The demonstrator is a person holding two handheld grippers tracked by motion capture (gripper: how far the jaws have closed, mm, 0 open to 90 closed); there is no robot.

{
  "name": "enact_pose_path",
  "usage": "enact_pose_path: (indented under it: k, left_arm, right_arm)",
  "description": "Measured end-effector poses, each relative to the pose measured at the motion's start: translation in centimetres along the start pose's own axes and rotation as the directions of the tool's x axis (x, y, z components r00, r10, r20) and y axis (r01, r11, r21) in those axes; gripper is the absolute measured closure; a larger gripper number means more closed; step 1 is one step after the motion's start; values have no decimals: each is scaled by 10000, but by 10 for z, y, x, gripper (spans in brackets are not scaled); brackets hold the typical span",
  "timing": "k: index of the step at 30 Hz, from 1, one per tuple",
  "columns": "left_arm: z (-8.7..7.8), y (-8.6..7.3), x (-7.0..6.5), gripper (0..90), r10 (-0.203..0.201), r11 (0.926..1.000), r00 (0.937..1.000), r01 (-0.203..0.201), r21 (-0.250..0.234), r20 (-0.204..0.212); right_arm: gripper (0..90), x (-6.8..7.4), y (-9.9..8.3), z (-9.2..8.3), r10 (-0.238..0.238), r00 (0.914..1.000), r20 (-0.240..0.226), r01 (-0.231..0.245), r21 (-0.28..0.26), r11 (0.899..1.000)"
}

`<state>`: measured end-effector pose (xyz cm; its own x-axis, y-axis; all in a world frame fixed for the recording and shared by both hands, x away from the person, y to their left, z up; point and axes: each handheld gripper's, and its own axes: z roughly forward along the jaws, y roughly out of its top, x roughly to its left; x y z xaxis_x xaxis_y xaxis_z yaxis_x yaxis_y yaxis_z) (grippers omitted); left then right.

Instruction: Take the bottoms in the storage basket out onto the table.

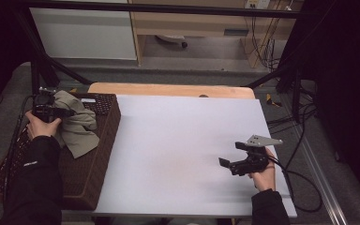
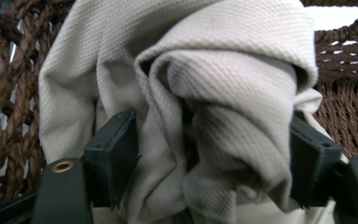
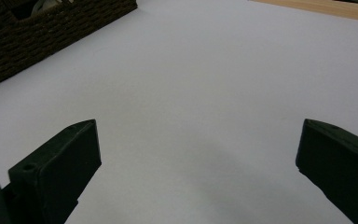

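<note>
Cloth bunched between parted left tongs, over basket.

Dim, grainy pictures with dark corners throughout.

The right tongs stand wide apart above the white worktop; a dark wicker basket sits at the far left.

High cam overhead facing fwd/down; gripper cams close-up, all sharing basket.
</note>
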<state>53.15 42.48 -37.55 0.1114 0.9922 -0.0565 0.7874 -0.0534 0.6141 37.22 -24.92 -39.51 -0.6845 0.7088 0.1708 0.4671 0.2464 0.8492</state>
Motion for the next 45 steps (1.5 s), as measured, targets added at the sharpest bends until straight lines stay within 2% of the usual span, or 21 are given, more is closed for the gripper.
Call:
enact_pose_path:
  k: [1, 2, 5, 6, 8, 10, 14, 18, 25, 28, 39, 42, 45]
  left_arm:
    - [0, 0, 0, 379, 42, 10000, 10000, -42, -26, 27]
    - [1, 0, -1, 379, 119, 9999, 9999, -119, 6, -43]
    - [0, 0, -2, 524, 143, 9997, 9999, -141, 187, -87]
    - [0, 1, -2, 608, 211, 9995, 9997, -207, 237, -145]
    - [-2, 1, -6, 687, 411, 9987, 9985, -399, 324, -356]
    - [-3, 2, -9, 713, 612, 9976, 9968, -593, 363, -524]
    - [-6, 2, -10, 738, 333, 9989, 9986, -319, 348, -405]
    - [-17, 3, -11, 751, 537, 9985, 9973, -532, 117, -492]
    - [-35, 5, -17, 760, 704, 9971, 9974, -708, -266, -158]
    - [-42, 5, -19, 760, 870, 9955, 9960, -876, -364, -182]
    - [-76, 8, -24, 761, 1269, 9842, 9919, -1247, -1261, 98]
    - [-79, 10, -24, 760, 1308, 9836, 9913, -1284, -1270, 114]
    - [-70, 9, -23, 758, 1064, 9889, 9935, -1016, -1088, 393]
  right_arm:
    - [4, 0, 0, -1, 15, 10000, 6, -15, -34, 10000]
    - [4, 0, 0, -1, 15, 10000, 6, -15, -34, 10000]
    - [4, 0, 0, -2, 11, 10000, 26, -11, -80, 10000]
    - [4, 0, 1, -2, 41, 10000, 25, -41, -101, 9999]
    - [4, 0, 1, -2, 42, 10000, 22, -42, -148, 9999]
    - [4, 0, 1, -3, 24, 10000, 37, -24, -125, 9999]
    - [4, 0, 1, -3, 15, 10000, 48, -14, -136, 9999]
    - [4, 0, 1, -3, 21, 10000, 45, -20, -154, 9999]
    - [5, -1, 0, -2, -1, 10000, 29, 2, -169, 9999]
    - [5, -1, 0, -3, 26, 10000, -4, -26, -191, 9998]
    - [5, -2, 0, -4, 69, 10000, -12, -69, -270, 9996]
    - [5, -2, 0, -4, 78, 10000, -17, -79, -253, 9996]
    - [4, -2, 0, -4, 80, 10000, -34, -81, -253, 9996]
